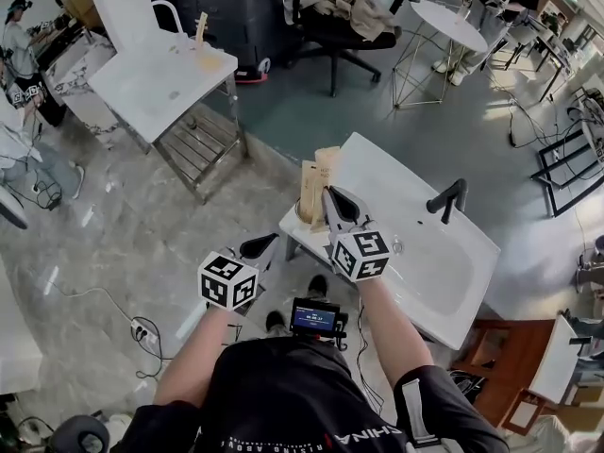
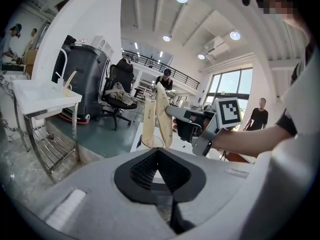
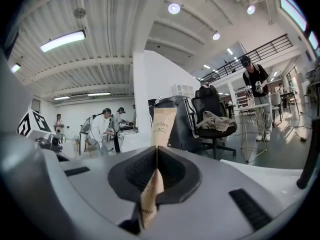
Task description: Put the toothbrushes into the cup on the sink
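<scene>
A white sink stands ahead of me, with a clear cup on its left corner. One tan paper-wrapped toothbrush stands upright in that cup. My right gripper is shut on a second wrapped toothbrush, held upright just over the cup. In the right gripper view the wrapper runs up between the pads of that gripper. The left gripper view shows both wrappers above the cup. My left gripper hangs left of the sink, shut and empty.
A black faucet rises at the sink's far side. A second white sink stand with a cup is at the back left. An office chair and round table stand behind. People stand at far left.
</scene>
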{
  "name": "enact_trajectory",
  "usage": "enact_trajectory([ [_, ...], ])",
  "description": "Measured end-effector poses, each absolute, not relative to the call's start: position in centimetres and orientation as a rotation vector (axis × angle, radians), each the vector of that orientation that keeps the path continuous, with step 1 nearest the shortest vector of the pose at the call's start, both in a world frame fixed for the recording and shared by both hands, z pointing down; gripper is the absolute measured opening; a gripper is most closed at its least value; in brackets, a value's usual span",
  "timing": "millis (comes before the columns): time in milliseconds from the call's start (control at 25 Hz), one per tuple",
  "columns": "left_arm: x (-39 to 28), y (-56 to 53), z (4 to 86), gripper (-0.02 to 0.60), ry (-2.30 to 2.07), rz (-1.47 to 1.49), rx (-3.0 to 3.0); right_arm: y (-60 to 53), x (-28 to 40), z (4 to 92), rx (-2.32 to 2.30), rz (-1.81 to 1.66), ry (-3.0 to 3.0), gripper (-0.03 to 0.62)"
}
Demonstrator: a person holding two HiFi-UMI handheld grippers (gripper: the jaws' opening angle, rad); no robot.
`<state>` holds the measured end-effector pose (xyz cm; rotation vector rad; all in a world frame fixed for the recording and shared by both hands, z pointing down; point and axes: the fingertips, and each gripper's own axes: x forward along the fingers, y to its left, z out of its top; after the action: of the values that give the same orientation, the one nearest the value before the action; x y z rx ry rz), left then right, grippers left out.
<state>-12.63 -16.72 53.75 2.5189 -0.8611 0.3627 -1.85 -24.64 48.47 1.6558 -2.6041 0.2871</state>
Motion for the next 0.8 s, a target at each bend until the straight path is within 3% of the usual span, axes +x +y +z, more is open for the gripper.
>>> enact_trajectory([
  [800, -15.9, -15.0, 57.3, 0.008, -0.94, 0.441, 2.431, -26.0, -2.1, 48.4, 1.822, 0.044, -2.65, 0.017],
])
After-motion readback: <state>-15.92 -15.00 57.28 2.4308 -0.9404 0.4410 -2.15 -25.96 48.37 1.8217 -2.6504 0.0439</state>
